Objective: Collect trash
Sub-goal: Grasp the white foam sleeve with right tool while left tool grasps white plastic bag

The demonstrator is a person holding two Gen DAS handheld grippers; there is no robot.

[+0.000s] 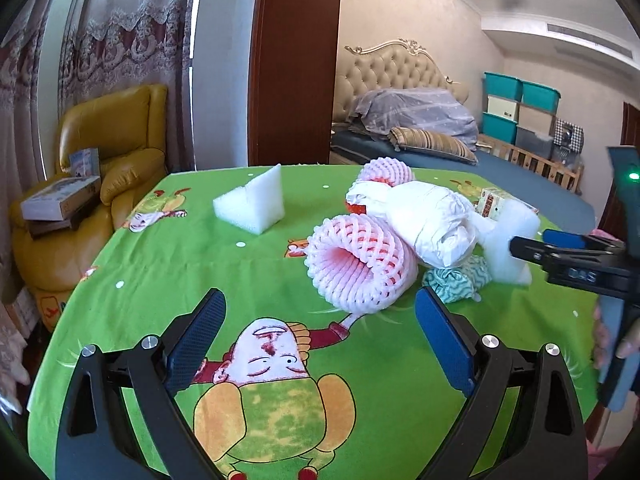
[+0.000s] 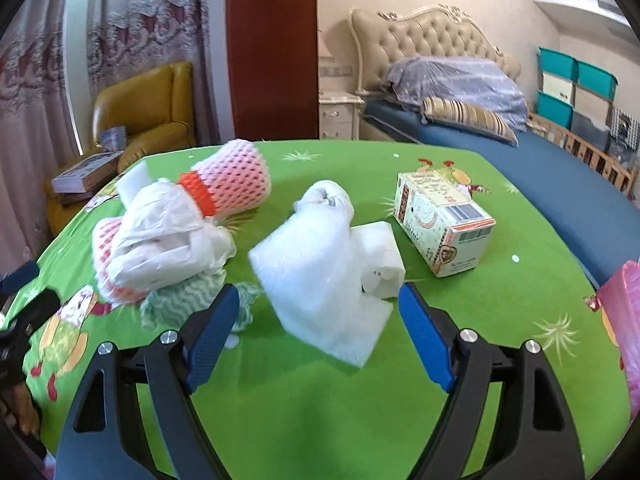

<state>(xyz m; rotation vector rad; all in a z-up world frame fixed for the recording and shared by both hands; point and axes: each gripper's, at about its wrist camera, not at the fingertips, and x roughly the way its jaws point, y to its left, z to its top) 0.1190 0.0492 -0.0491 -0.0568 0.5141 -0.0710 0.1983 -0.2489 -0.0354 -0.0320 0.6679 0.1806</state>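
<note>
Trash lies on a green cartoon tablecloth [image 1: 168, 264]. A pink foam fruit net [image 1: 360, 264] lies just ahead of my open, empty left gripper [image 1: 320, 320]. A crumpled white plastic bag [image 1: 432, 220] rests against it, with a second pink net [image 1: 386, 172] behind and a green-white rag [image 1: 456, 280] under it. A white foam wedge [image 1: 252, 204] sits farther left. My right gripper [image 2: 320, 312] is open, its jaws either side of a white foam piece [image 2: 320, 276]. The bag [image 2: 160, 240], a net [image 2: 236, 184] and a small printed carton [image 2: 440, 220] also show in the right wrist view.
A pink bag [image 2: 620, 312] lies at the table's right edge. A yellow armchair [image 1: 116, 152] with boxes stands left of the table. A blue bed [image 1: 440, 160] and teal storage bins [image 1: 520, 100] stand behind.
</note>
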